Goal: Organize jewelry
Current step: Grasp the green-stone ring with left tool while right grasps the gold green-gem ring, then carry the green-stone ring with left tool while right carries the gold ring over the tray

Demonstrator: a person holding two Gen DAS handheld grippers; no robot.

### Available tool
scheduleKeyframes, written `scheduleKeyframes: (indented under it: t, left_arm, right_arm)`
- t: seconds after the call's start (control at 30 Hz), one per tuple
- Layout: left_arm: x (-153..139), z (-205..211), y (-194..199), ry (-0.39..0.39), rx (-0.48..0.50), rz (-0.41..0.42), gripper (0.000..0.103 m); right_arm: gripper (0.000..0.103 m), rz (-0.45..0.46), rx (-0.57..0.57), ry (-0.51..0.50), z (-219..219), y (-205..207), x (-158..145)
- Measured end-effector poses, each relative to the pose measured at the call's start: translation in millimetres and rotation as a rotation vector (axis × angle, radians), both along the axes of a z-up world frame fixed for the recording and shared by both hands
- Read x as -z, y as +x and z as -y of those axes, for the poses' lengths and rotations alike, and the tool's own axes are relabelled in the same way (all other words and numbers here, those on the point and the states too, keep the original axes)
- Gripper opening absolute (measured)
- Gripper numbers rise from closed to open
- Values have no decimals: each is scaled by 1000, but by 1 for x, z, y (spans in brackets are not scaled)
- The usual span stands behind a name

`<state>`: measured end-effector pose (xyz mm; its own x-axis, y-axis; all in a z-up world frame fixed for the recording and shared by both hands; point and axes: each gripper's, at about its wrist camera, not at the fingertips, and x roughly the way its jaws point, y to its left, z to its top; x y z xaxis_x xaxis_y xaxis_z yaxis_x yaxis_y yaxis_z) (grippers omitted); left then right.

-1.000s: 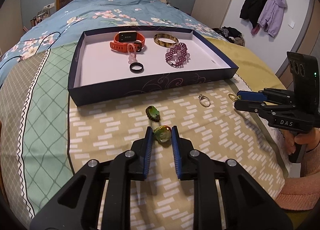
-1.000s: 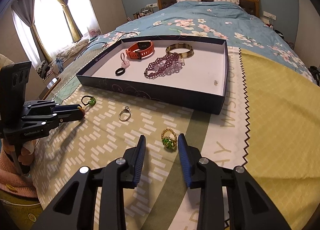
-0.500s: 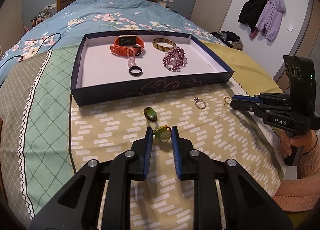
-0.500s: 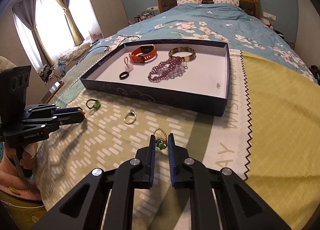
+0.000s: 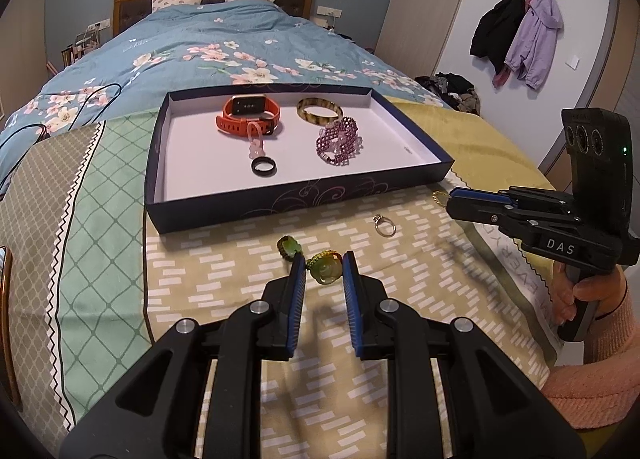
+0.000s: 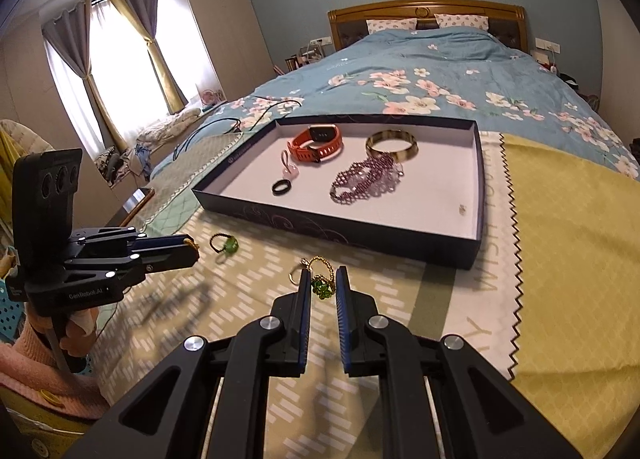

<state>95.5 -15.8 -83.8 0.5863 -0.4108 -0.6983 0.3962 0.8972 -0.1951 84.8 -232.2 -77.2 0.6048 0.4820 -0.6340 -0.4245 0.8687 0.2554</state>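
Note:
My left gripper (image 5: 323, 257) is shut on a yellow-green beaded ring (image 5: 325, 270), held just above the patterned cloth. My right gripper (image 6: 323, 273) is shut on a gold ring with a green stone (image 6: 322, 288). A second green ring (image 5: 290, 247) and a silver ring (image 5: 384, 225) lie on the cloth in front of the dark blue tray (image 5: 280, 205). Inside the tray are an orange watch (image 5: 248, 115), an amber bangle (image 5: 319, 112), a purple bead bracelet (image 5: 340, 139), a black ring (image 5: 264, 167) and a pink charm (image 5: 255, 139). In the right wrist view the silver ring is partly hidden behind my finger.
The tray rests on a bed with a blue flowered cover (image 5: 240, 43). A black cable (image 5: 100, 95) lies left of the tray. A hand in a pink sleeve (image 5: 592, 299) holds the right gripper (image 5: 451, 199) near the bed's right edge. Coats (image 5: 516, 35) hang on the wall.
The right gripper's jaws have closed on the gold ring with the green stone and raised it slightly off the cloth. The left gripper keeps its hold on the yellow-green ring.

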Motion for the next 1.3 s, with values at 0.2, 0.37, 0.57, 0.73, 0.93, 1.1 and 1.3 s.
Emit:
scheduleKeyframes:
  t: [0.2,0.37,0.57,0.73,0.93,1.1,1.3]
  left_arm:
    - [-5,1,0,-5,1,13,19]
    - [-10,2,3,-7,2,24,19]
    - [-15,3,6,-8,1,40,19]
    - [-17,3,9,-7,-1,48,19]
    - [-21,3,15,-5,-5,62,19]
    - [-23,5,21,0,-4,71,19]
    - [-27,6,24,4,-6,84,19]
  right_arm:
    - [11,11,-6,11,-4,2,-3]
    - [11,23,-8,19,-6,6,-7]
    - [11,35,-16,22,-10,11,-11]
    - [11,43,-20,28,-13,14,-13]
    - [11,43,-26,29,-15,17,-15]
    - [11,54,-26,27,-15,21,-17]
    - [11,61,-22,20,-15,26,-20]
